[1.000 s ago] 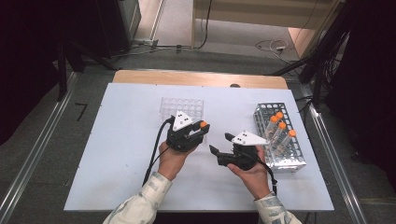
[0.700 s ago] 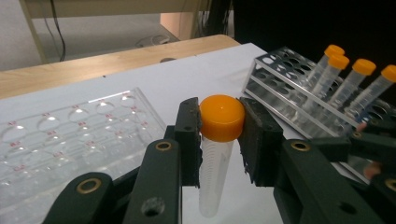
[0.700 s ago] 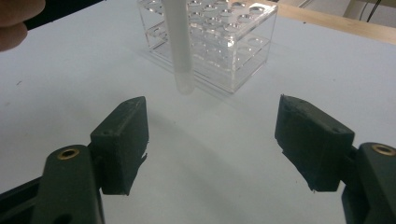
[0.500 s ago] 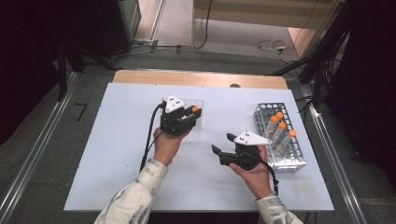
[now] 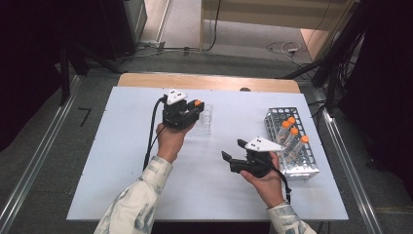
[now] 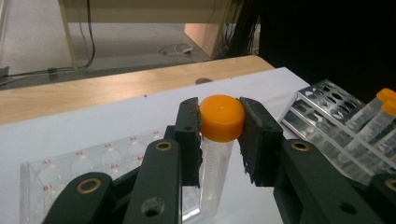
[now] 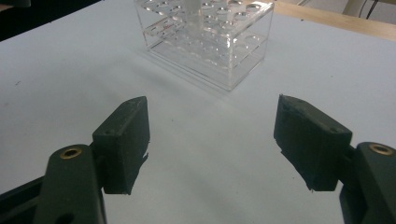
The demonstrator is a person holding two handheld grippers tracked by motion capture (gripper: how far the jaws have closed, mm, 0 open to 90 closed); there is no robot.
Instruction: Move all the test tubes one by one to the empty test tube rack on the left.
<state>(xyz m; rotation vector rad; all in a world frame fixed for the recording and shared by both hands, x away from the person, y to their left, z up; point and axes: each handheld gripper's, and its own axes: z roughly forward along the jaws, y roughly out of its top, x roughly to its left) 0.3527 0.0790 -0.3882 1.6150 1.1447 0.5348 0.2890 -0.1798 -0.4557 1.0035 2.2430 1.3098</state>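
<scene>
Left gripper (image 6: 220, 122) is pinching a clear plastic tube with an orange screw cap (image 6: 221, 117), the jaws bearing on the cap's two sides while the graduated body is hanging free below. In the high view the left gripper (image 5: 187, 111) is hovering over the near edge of the clear acrylic rack with labelled round wells (image 5: 203, 118) on the white table sheet (image 5: 122, 146).

Right gripper (image 5: 233, 152) is idling with jaws spread wide and nothing between them, near the metal wire rack (image 5: 277, 119), where three more orange-capped tubes (image 5: 291, 132) are leaning.

Risks, as judged from here:
- Grip is on the cap alone (smooth, rounded surface), so the tube may be swinging or slipping if the hand tilts.
- Tube bottom is out of sight behind the jaws; cannot tell whether it is lined up with a well. A miss would be landing it on the acrylic top plate and skidding.
- The acrylic rack looks light; a sideways push from an off-centre tube could be shifting or tipping it, with the right gripper well apart and not bracing.
</scene>
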